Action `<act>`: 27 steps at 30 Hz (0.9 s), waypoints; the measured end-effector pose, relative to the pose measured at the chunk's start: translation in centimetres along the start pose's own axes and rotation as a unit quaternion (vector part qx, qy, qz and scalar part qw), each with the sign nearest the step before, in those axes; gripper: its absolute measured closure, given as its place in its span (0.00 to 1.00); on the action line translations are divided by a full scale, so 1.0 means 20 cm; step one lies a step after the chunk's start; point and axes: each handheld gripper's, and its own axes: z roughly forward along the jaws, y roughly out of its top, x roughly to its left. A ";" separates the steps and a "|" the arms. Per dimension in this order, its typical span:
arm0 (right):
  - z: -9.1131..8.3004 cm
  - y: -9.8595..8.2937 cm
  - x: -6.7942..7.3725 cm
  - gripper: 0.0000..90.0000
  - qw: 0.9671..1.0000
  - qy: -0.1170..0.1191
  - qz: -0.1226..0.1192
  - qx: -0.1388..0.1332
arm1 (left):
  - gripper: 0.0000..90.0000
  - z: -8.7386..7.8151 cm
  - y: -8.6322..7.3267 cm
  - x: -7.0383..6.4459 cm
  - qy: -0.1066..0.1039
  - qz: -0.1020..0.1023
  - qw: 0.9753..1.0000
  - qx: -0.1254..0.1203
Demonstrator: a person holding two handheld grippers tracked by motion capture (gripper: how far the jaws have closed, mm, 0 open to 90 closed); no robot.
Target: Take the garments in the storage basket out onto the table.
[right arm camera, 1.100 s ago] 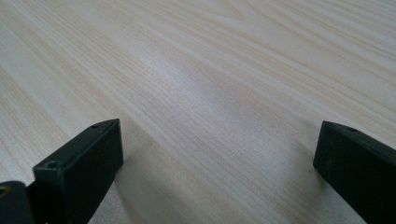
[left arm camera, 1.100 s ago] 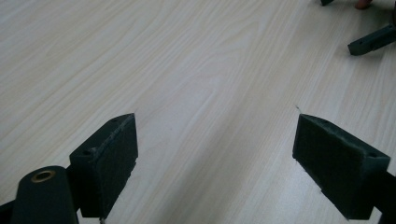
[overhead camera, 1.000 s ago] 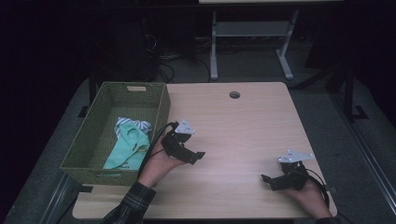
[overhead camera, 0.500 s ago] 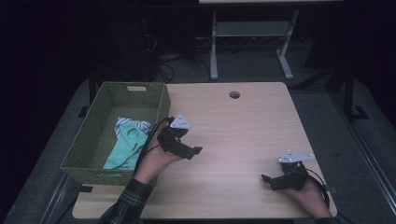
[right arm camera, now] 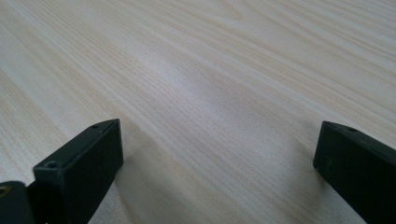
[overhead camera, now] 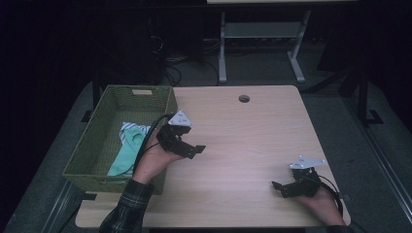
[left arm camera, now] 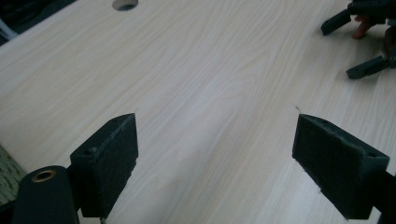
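Clothes (overhead camera: 130,145), a heap of mint-green fabric with a striped white piece on top, lie in the green woven basket (overhead camera: 104,121) at the left edge of the bench (overhead camera: 243,141), bunched towards the near right side. The left claw (overhead camera: 187,145) now hangs just outside the basket's right wall, above bare wood; over the last second it has drifted a little further from the rim and tipped its nose towards the middle of the bench. Its jaws stand wide apart with nothing between them, which the left gripper view makes plain. To my eye that reads as a hand coming away from a drop, with the clothes left in the basket. The right claw (overhead camera: 283,188) rests at the near right corner, unmoved, its jaws likewise spread and empty over the woodgrain in the right gripper view. The room is dim, so I cannot be sure whether the heap is one garment or two. It looks soft and crumpled, with loose folds lying well below the basket's rim and touching its right wall.
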 end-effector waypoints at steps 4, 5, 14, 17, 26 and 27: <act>0.00 0.00 0.00 0.01 1.000 -0.001 0.001 0.000 | 0.15 -0.03 0.00 0.01 0.000 0.005 1.000 -0.005; 0.00 0.00 0.00 0.01 1.000 -0.001 -0.001 -0.001 | 0.15 -0.04 0.01 0.02 -0.002 0.005 1.000 -0.007; 0.00 0.00 0.00 0.01 1.000 -0.001 -0.001 -0.001 | 0.15 -0.10 -0.01 0.08 0.005 -0.007 1.000 -0.015; 0.00 0.00 0.00 0.01 1.000 -0.001 -0.001 -0.001 | 0.15 -0.11 -0.02 0.09 0.008 -0.007 1.000 -0.017; 0.00 0.00 0.00 0.01 1.000 -0.001 -0.001 -0.001 | 0.16 -0.15 -0.04 0.12 0.015 -0.013 1.000 -0.023; 0.00 0.00 0.00 0.01 1.000 -0.001 -0.002 -0.001 | 0.15 -0.16 -0.04 0.12 0.016 -0.015 0.999 -0.024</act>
